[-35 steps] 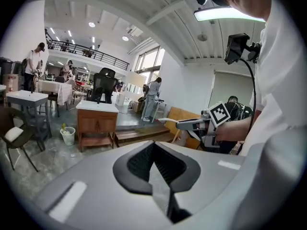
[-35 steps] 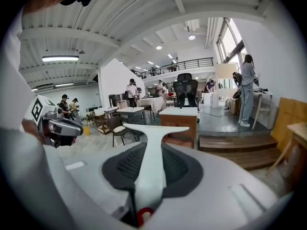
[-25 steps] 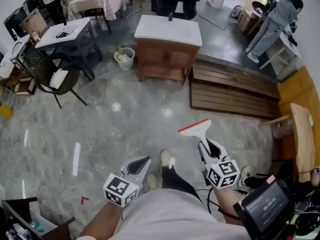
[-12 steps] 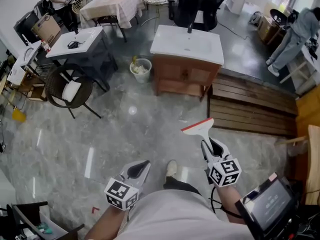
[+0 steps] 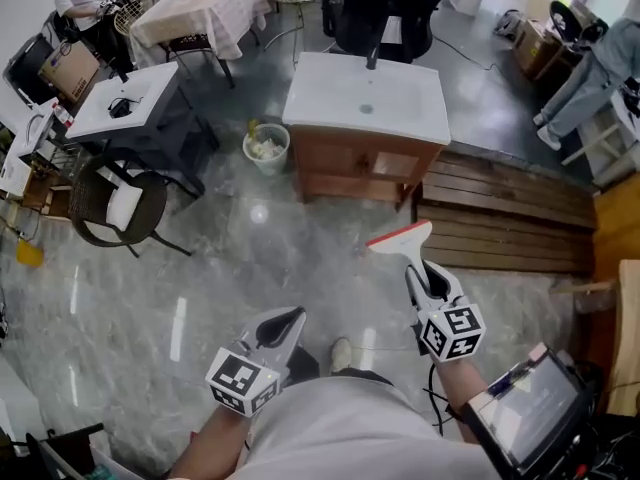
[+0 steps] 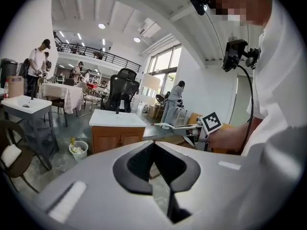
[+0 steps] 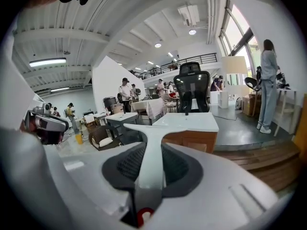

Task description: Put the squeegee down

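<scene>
The person is walking across the grey floor, and over the last second the wooden cabinet with the white surface (image 5: 320, 98) has drawn nearer. It now sits straight ahead, larger in the head view than before. Both hands have travelled with the body and keep their places side by side in front of the torso.

The grip itself has not changed. The right claw (image 5: 424, 278) still pinches the squeegee (image 5: 402, 238) by its pale handle. The blade with its red edge sticks out ahead, in the air, just short of the cabinet's near right corner as the head view shows it. The right gripper view shows the handle running up between the two pads, which stand apart only by its width.

The left claw (image 5: 280, 323) carries nothing, and its tips look pressed together.

So the squeegee is not yet down; this looks like the carry towards a place to put it. The white surface seems the likely spot, though the wooden slats (image 5: 500, 208) to the right are also close.
</scene>
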